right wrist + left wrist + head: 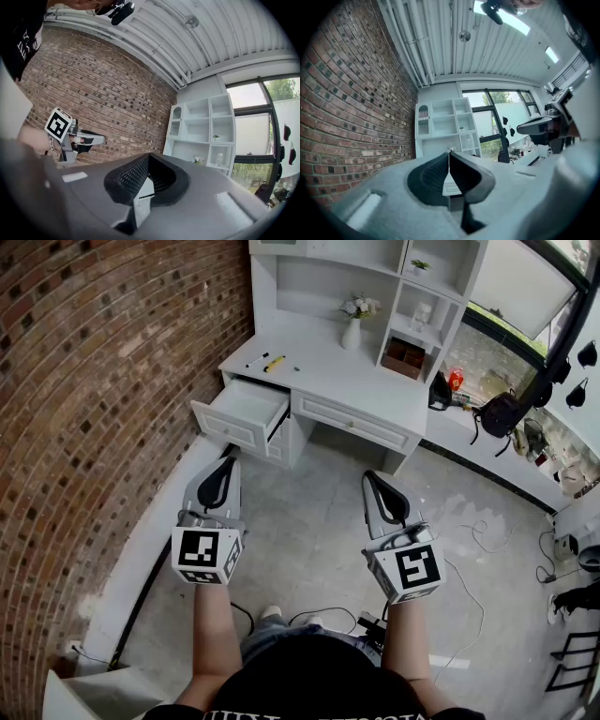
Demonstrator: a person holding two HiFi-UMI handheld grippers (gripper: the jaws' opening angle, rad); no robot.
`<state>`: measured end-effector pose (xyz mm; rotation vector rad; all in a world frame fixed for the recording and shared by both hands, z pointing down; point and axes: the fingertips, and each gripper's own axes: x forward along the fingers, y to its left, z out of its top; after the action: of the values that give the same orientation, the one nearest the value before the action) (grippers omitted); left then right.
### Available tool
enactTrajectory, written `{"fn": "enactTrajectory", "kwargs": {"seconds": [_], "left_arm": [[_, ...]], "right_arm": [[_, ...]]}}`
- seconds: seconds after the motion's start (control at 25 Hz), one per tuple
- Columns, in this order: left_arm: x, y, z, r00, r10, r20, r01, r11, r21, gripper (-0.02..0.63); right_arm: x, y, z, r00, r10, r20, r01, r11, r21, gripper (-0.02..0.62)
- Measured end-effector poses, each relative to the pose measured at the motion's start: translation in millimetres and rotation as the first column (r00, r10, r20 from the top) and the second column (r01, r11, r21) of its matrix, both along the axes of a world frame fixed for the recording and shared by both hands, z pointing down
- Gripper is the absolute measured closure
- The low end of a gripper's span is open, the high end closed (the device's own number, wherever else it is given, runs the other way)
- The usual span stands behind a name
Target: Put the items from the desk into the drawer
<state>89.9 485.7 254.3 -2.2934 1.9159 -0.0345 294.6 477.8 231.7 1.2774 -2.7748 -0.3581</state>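
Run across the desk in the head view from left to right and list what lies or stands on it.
black pen → yellow stick-shaped item → white vase of flowers → brown box in a shelf compartment at desktop level

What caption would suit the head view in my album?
A person faces a white desk with one drawer open, left tool and right tool both shut.

Items point(274, 363) on the desk point(323, 369) (one yellow, one dark) are too small to identify.
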Motion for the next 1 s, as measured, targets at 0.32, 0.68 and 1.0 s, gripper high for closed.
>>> {"fn": "enactTrajectory", "kwargs": {"seconds": [0.32,0.68,1.0], "left_arm": [[27,0,6,1.000,-0.006,-0.006,0.006,0.999,-0.035,0.378],[48,15,16,0.994,-0.083,-0.070,0.080,0.996,-0.042,0.029],[36,5,19,0.993,-0.110,-0.047,0.108,0.993,-0.048,0.082]], "right_arm": [[22,6,-2,0.999,-0.031,0.025,0.031,1.000,-0.004,0.603],[54,8,1,0.995,-0.049,0.091,0.052,0.998,-0.025,0.603],[45,-13,13,0.993,-0.074,0.096,0.077,0.996,-0.035,0.603]]}}
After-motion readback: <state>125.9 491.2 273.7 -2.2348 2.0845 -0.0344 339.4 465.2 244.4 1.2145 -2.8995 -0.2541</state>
